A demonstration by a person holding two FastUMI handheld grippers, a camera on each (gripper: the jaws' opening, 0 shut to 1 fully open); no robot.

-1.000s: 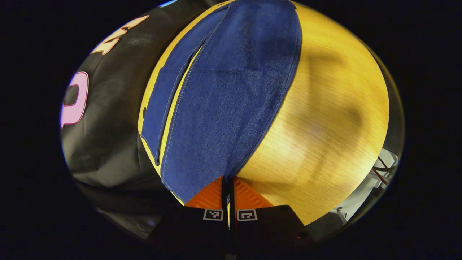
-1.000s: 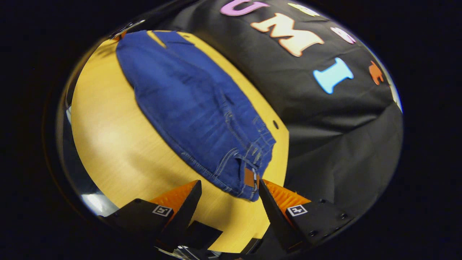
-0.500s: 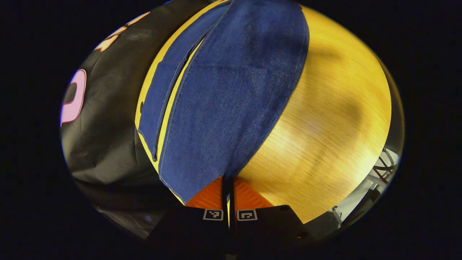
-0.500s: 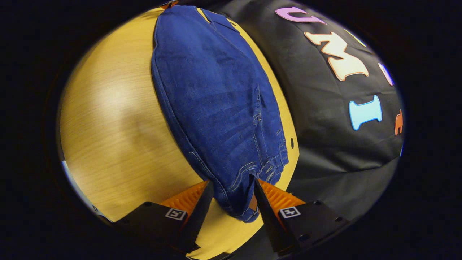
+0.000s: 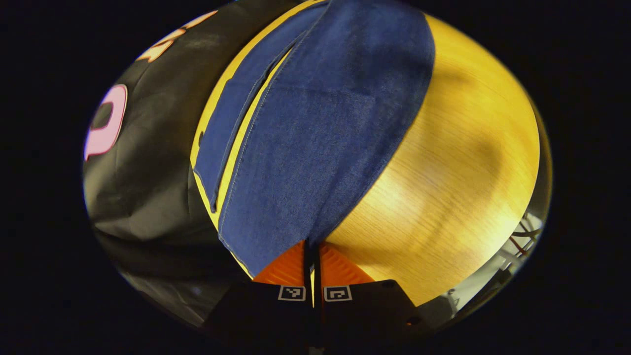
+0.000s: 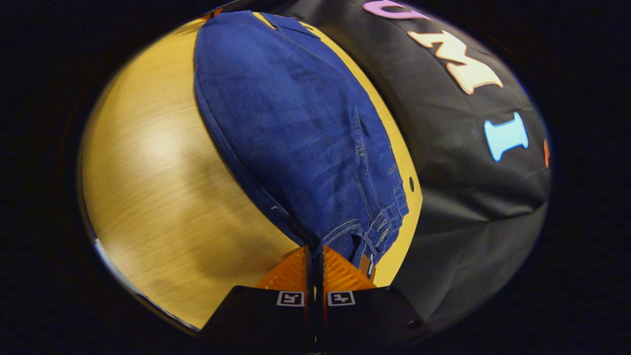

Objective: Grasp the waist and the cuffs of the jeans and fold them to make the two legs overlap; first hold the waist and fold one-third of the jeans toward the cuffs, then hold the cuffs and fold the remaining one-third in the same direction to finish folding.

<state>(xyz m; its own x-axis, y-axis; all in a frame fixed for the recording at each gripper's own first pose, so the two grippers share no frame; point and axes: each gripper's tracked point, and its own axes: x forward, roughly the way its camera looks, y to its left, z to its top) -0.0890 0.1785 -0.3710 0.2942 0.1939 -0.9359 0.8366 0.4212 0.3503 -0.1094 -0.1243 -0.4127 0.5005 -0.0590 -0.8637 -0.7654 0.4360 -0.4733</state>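
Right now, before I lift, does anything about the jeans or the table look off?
Nothing looks damaged or spilled. The jeans lie flat on the table, close along its far edge. The legs aren't overlapped: a strip of table shows between them. The left gripper pinches a cuff, the right gripper the waist.

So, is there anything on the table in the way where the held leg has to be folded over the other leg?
Nothing visible. The left gripper and right gripper are shut on the jeans. The far leg lies flat on the table, uncovered.
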